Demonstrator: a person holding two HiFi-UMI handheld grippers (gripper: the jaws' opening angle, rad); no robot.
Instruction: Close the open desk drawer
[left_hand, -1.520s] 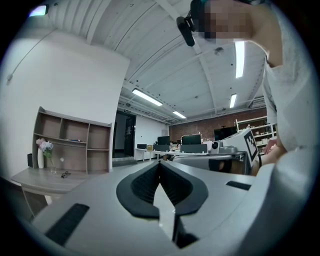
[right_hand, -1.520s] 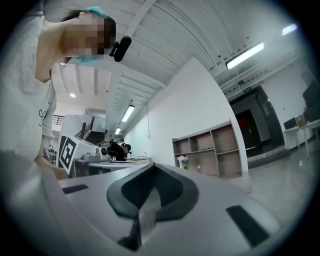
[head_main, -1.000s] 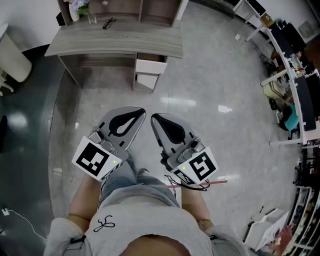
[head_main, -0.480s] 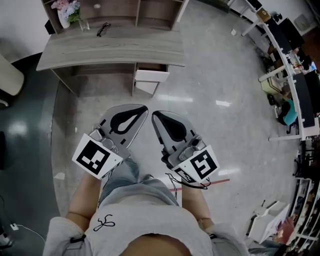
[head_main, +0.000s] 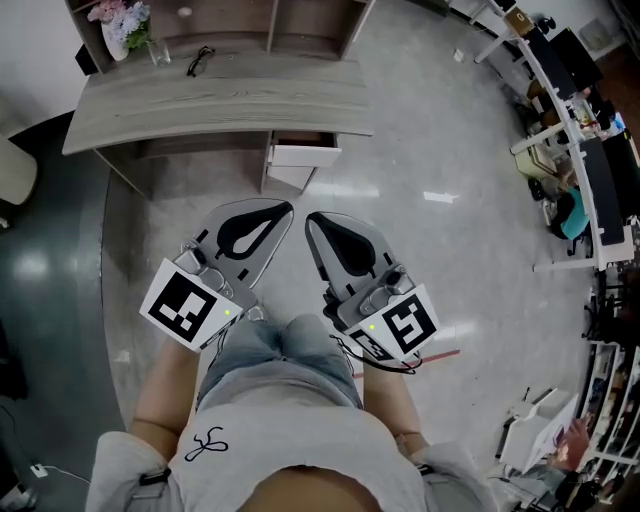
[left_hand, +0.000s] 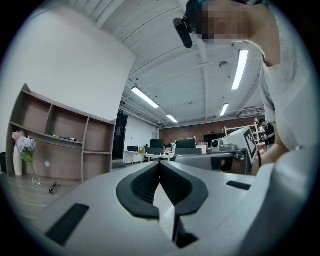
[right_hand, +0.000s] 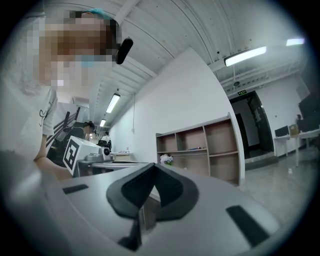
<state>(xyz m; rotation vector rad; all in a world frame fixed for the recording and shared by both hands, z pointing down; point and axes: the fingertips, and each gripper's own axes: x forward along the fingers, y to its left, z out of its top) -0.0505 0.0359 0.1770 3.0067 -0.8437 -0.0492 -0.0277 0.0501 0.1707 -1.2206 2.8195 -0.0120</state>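
A grey wooden desk (head_main: 220, 100) stands at the top of the head view. Its white-fronted drawer (head_main: 305, 154) at the right end is pulled out a little. My left gripper (head_main: 284, 208) and right gripper (head_main: 311, 219) are held side by side over the floor, well short of the desk, tips pointing toward the drawer. Both are shut with nothing between the jaws. In the left gripper view the left gripper (left_hand: 160, 163) has its dark pads meeting at the tip, and so does the right gripper (right_hand: 152, 165) in the right gripper view.
On the desk are a vase of flowers (head_main: 121, 24), a glass (head_main: 160, 50) and spectacles (head_main: 200, 58). A shelf unit (head_main: 250, 18) stands behind it. Office desks (head_main: 590, 150) line the right side. Polished floor (head_main: 430, 200) lies between me and the desk.
The desk has widened in the head view and slid slightly, showing more of its left end. Both grippers stay shut and side by side. My knee has come forward between them.
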